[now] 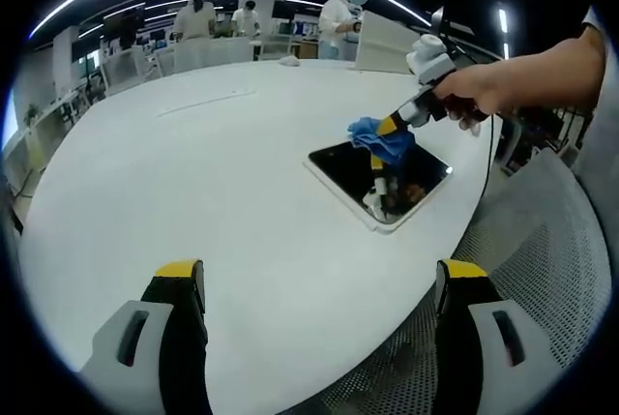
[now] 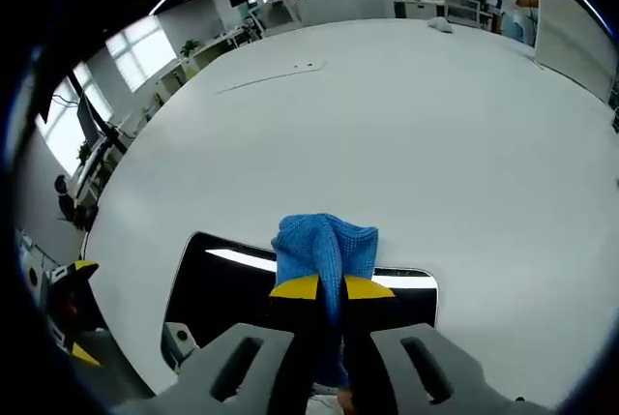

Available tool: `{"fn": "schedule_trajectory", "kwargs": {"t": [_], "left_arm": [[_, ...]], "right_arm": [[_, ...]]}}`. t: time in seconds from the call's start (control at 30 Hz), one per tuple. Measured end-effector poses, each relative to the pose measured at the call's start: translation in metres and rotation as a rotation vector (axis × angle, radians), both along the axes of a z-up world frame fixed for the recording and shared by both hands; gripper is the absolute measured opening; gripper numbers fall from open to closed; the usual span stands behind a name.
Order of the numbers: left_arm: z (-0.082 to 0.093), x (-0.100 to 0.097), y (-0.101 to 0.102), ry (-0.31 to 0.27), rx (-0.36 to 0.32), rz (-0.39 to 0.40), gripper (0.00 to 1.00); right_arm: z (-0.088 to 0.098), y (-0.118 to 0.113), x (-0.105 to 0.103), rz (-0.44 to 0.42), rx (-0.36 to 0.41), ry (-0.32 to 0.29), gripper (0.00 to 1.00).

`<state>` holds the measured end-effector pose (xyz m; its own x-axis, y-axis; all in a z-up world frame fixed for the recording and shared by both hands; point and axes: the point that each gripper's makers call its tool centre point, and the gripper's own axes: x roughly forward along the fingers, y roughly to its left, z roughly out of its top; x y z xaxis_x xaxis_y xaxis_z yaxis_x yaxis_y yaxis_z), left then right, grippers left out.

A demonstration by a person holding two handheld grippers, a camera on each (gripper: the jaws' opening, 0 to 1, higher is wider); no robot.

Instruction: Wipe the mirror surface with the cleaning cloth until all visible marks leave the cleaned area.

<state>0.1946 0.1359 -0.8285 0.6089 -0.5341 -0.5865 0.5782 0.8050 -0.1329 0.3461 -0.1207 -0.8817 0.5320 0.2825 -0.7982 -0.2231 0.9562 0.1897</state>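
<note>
From the left gripper view I look across a large white round table (image 1: 193,173). My left gripper (image 1: 319,284) sits low at the near edge with its yellow-tipped jaws spread wide and nothing between them, hovering over bare tabletop. Further off, to the right, lies the mirror (image 1: 382,178), a dark rectangular panel in a white frame, flat on the table near its edge. My right gripper (image 1: 397,125) reaches in from the right, held in a hand (image 1: 474,96), and presses a blue cleaning cloth (image 1: 380,139) against the far part of the glass.

In the right gripper view the jaws are pinched narrow on the cleaning cloth (image 2: 324,246), which bunches up just past the yellow tips. The mirror (image 2: 222,294) spreads beneath, reflecting a bright ceiling light strip.

I judge the wiping to be under way, not finished. The cloth touches the glass and covers part of it. The exposed glass looks dark and mostly reflective, but I cannot tell at this size whether marks remain; the reflections of the gripper and lights confuse the surface. The near half of the mirror seems yet to be checked or wiped.

People stand at desks far behind the table
</note>
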Motion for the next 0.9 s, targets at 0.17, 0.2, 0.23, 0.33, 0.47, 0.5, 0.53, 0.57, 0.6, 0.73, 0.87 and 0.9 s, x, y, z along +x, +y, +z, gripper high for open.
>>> {"fn": "schedule_trajectory", "kwargs": {"t": [0.17,0.2,0.23,0.33,0.47,0.5,0.53,0.57,0.6,0.73,0.87,0.9], "left_arm": [[0.002,-0.001,-0.002,0.001,0.003,-0.001,0.99],[0.002,-0.001,-0.002,0.0,0.003,-0.001,0.99],[0.002,-0.001,-0.002,0.001,0.003,-0.001,0.99],[0.0,0.0,0.0,0.0,0.003,0.0,0.99],[0.001,0.0,0.0,-0.002,0.003,0.003,0.99],[0.001,0.0,0.0,-0.002,0.003,0.003,0.99],[0.001,0.0,0.0,-0.002,0.003,0.002,0.99],[0.001,0.0,0.0,-0.003,0.004,0.002,0.99],[0.001,0.0,0.0,-0.003,0.003,0.002,0.99],[0.001,0.0,-0.001,-0.004,0.003,0.0,0.99],[0.002,0.0,-0.001,-0.005,0.005,-0.002,0.99],[0.002,0.0,-0.002,-0.005,0.005,-0.002,0.99]], "right_arm": [[0.001,0.001,-0.001,-0.001,-0.007,-0.003,0.02],[0.002,0.001,-0.002,0.001,-0.009,-0.004,0.02],[0.004,0.002,-0.004,0.003,-0.011,-0.007,0.02],[0.002,0.002,-0.004,0.009,-0.015,-0.017,0.03],[0.002,0.001,-0.007,0.002,-0.009,-0.027,0.03],[0.002,0.001,-0.008,0.001,-0.008,-0.027,0.03],[0.002,0.001,-0.01,-0.007,0.0,-0.025,0.03],[0.002,0.001,-0.011,-0.014,0.005,-0.022,0.03],[0.002,0.001,-0.013,-0.014,0.007,-0.021,0.03],[-0.001,0.001,-0.016,-0.011,0.01,-0.042,0.03],[0.001,0.001,-0.024,-0.012,0.007,-0.051,0.03],[0.002,0.001,-0.026,-0.015,0.008,-0.051,0.03]]}}
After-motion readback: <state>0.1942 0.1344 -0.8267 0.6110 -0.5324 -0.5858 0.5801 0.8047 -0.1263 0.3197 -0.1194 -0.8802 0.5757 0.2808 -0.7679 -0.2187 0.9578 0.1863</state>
